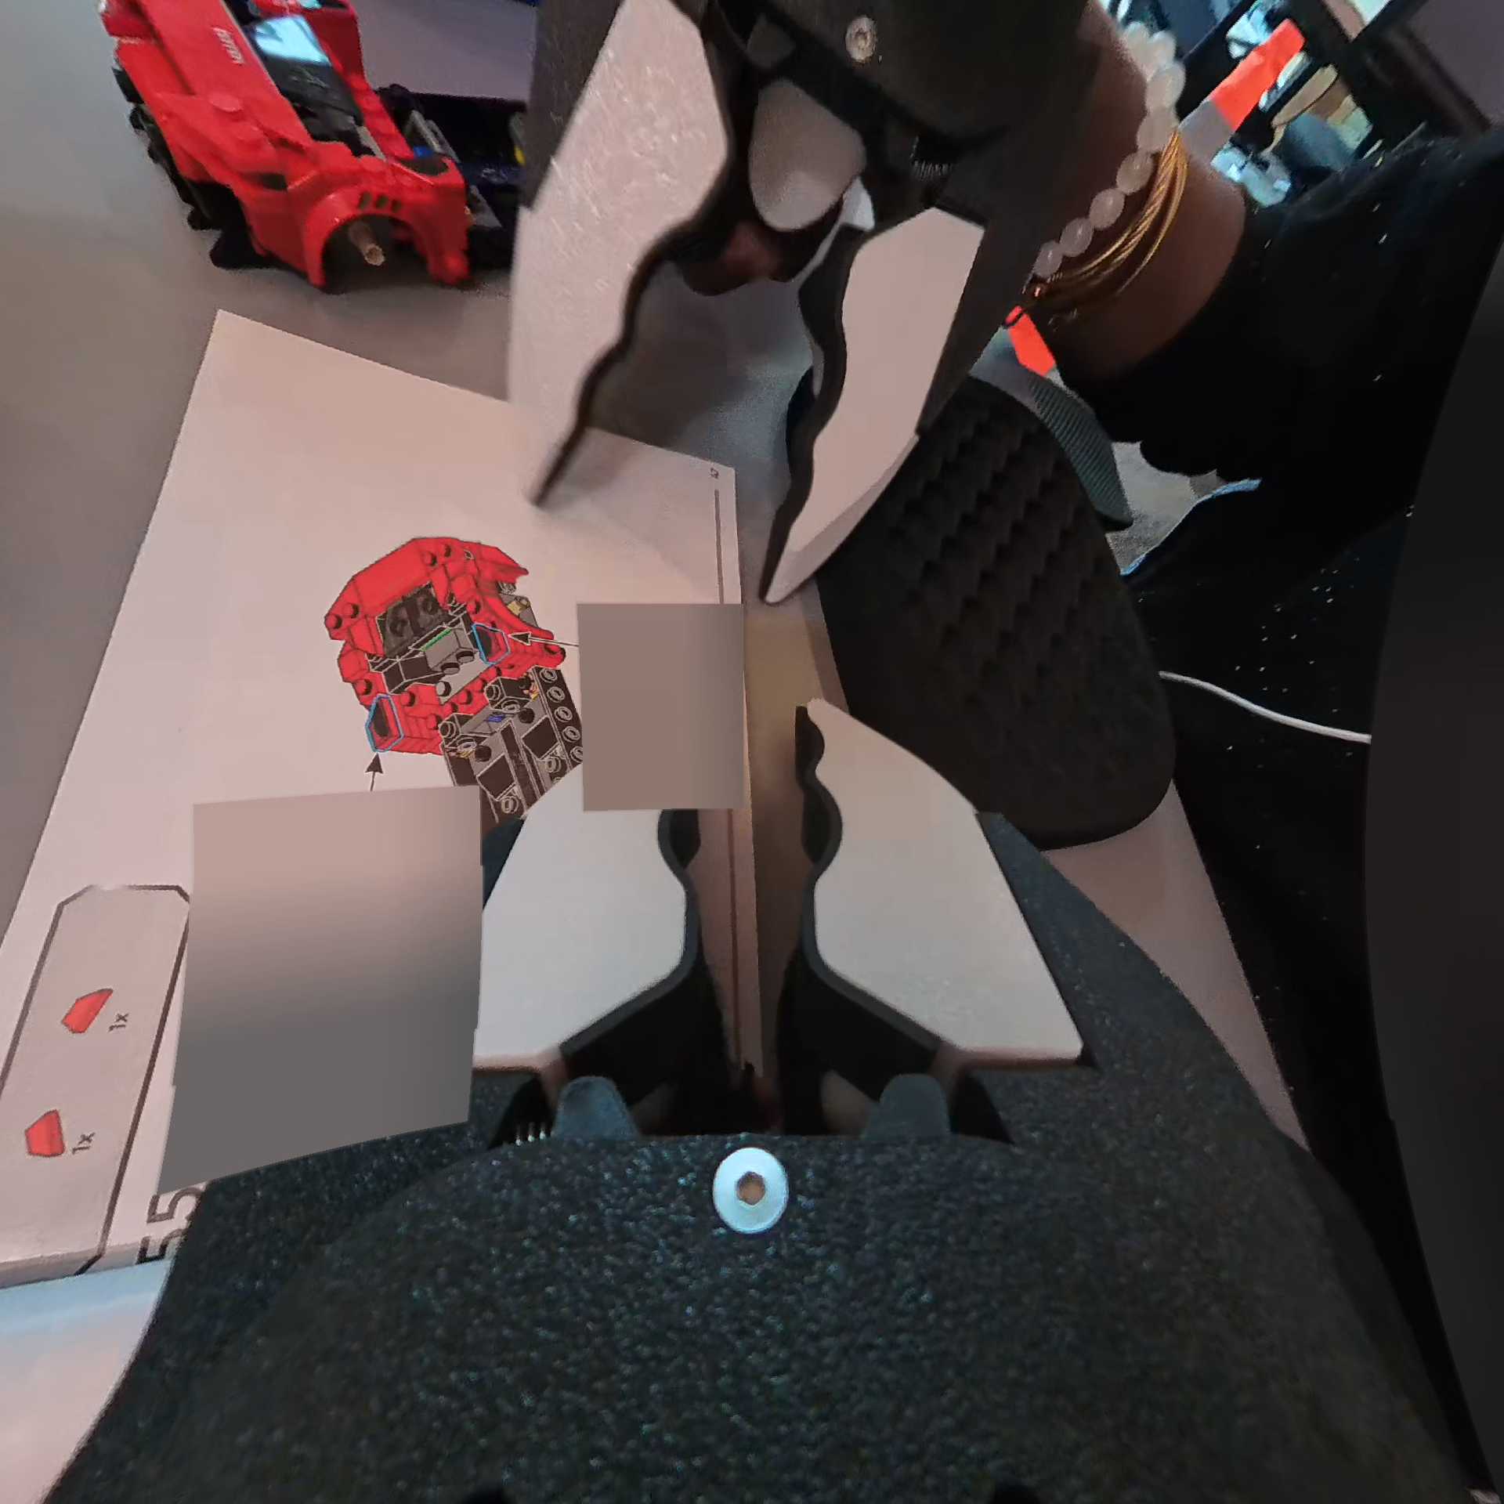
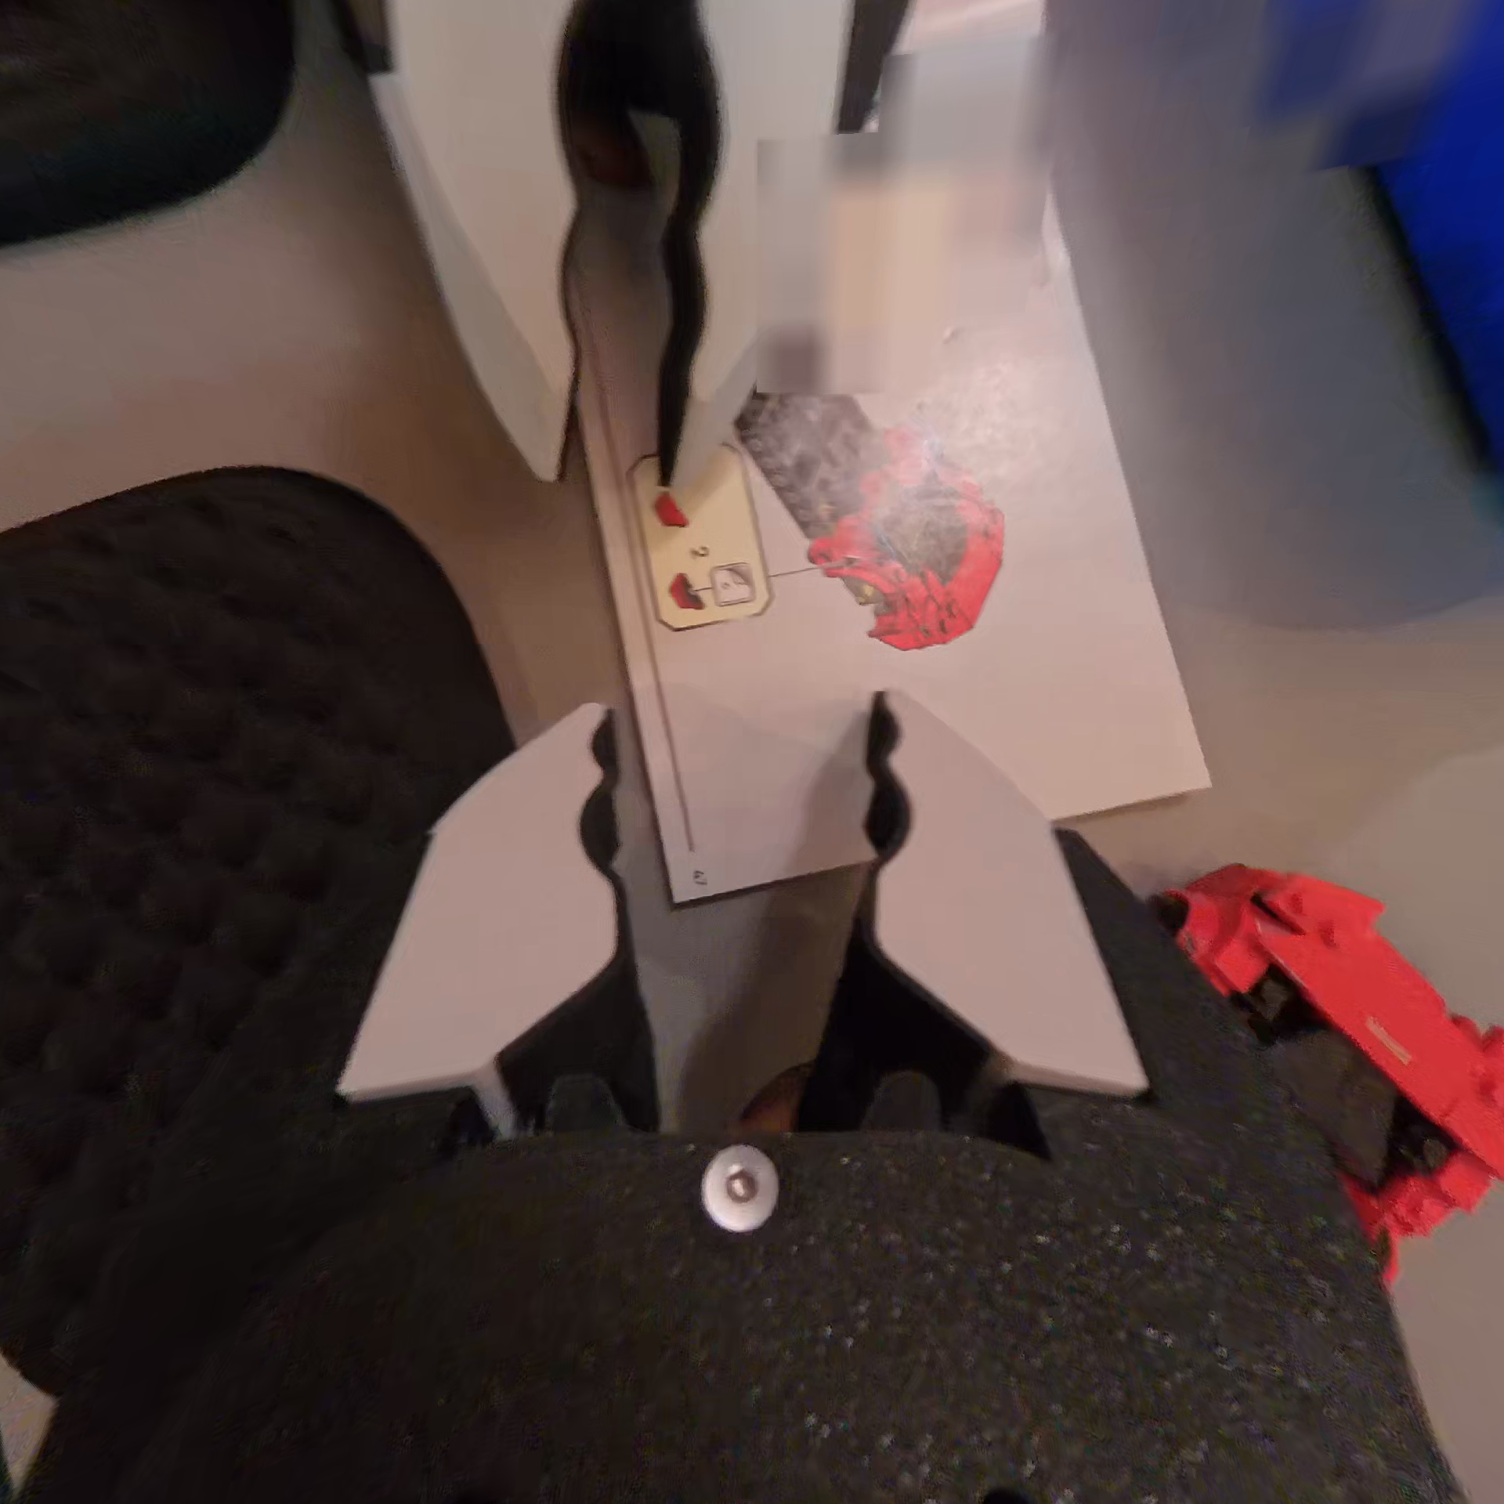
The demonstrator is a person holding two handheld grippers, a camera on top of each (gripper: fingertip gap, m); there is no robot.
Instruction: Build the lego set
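Over instruction page: both hand-held grippers open.

a pale grey surface is being lit evenly; a black padded chair seat is being seen beside it.

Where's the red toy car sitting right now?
The red toy car sits on the table at the upper left of the left wrist view, just beyond the far edge of the open instruction booklet; in the right wrist view it lies lower right.
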